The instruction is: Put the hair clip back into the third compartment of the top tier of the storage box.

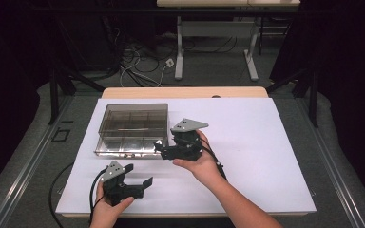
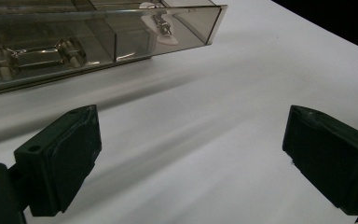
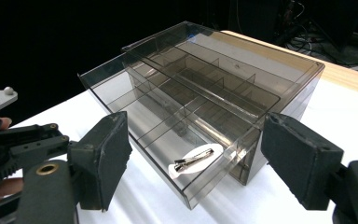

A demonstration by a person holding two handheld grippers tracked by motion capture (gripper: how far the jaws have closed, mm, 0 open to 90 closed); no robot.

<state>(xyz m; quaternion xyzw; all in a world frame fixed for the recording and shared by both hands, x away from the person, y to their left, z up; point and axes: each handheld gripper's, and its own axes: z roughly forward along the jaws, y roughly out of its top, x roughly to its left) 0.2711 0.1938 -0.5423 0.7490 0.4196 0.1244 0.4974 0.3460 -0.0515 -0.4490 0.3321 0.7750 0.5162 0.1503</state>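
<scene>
A: What is the biggest thing in the high view?
B: A table (image 1: 247, 142) with a white top, across the middle of the frame. Grey floor and dark drapes lie around it, with loose cables at the upper centre.

A: What sits on the table?
B: A smoky clear box (image 1: 133, 121), left of centre. Its drawer (image 1: 128, 148) is pulled out toward the bottom of the frame. In the right gripper view the box (image 3: 242, 79) sits at the centre, split into compartments, and the drawer (image 3: 158, 140) juts toward the lower left.

A: Where are the grippers?
B: The right gripper (image 1: 160, 149) is at the frame's centre, held in a hand (image 1: 202, 164), its tips just beside the drawer's right front corner. The left gripper (image 1: 140, 176) is at the lower left, held in a hand (image 1: 107, 209) over bare tabletop below the drawer, near it.

A: How do the jaws stand?
B: Both pairs are spread wide and hold nothing. In the right gripper view the black pads (image 3: 105, 156) flank the drawer's corner.

A: Anything smaller?
B: A hair clip (image 3: 194, 160), metal, on a white oval card, lies in the drawer's front corner compartment, lower centre of the right gripper view. The left gripper view shows the clip (image 2: 161, 28) at the top centre, through the drawer wall.
</scene>
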